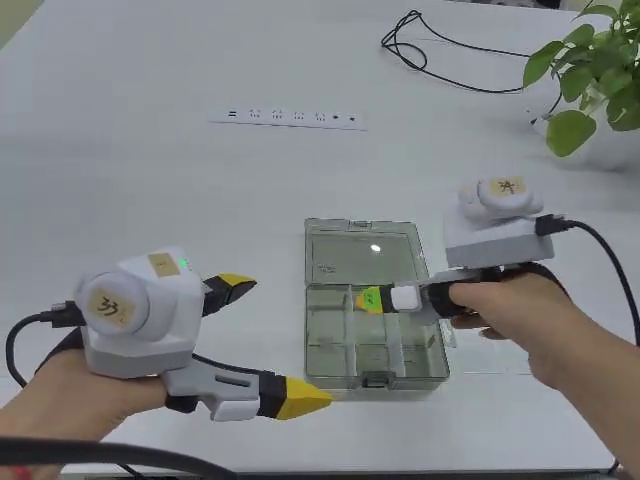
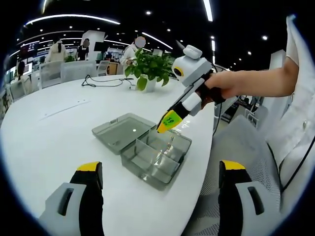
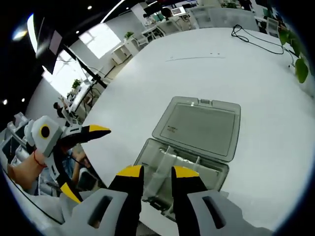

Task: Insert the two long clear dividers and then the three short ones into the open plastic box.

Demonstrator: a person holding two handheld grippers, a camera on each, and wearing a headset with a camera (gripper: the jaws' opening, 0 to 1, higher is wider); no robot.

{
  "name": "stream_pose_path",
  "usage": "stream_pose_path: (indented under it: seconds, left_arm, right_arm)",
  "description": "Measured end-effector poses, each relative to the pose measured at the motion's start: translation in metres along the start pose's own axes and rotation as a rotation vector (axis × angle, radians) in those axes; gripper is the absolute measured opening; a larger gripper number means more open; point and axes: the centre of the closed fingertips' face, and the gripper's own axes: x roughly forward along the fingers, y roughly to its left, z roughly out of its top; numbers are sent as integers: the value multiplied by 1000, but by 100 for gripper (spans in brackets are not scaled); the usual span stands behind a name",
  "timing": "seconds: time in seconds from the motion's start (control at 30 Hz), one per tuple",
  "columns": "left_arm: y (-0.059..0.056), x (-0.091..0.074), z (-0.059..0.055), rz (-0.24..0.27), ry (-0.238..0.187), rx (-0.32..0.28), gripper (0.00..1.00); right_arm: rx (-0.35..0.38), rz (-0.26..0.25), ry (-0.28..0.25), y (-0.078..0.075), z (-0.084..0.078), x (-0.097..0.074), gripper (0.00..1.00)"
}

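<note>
On the white table (image 1: 150, 180), the open plastic box (image 1: 375, 345) is lying with its lid folded back and clear dividers (image 1: 352, 335) standing in its tray. The right gripper (image 1: 372, 298) is hovering over the tray with its jaws narrow; I cannot tell if they are pinching anything. The left gripper (image 1: 278, 340) is hovering wide open just left of the box.

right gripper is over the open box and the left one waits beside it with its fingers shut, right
Not quite. The left gripper has its fingers wide open, not shut, as the left gripper view shows. The rest holds: the right gripper is over the open box, and the left one waits beside it.
</note>
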Motion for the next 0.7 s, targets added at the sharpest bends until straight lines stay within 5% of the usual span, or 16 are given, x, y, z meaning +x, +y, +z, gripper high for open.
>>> stream_pose_path:
  seconds: [0.17,0.4,0.7]
  left_arm:
    - [-1,-2,3,15,-10,-7,100]
    - [-2,-6,6,38,-21,-11,100]
    - [-8,-9,8,55,-36,-18,100]
  right_arm:
    - [-61,41,-12,-2,3,-21,28]
    - [-298,69,4,-9,-5,-45,36]
    - [-581,110,132,-30,-36,-64,46]
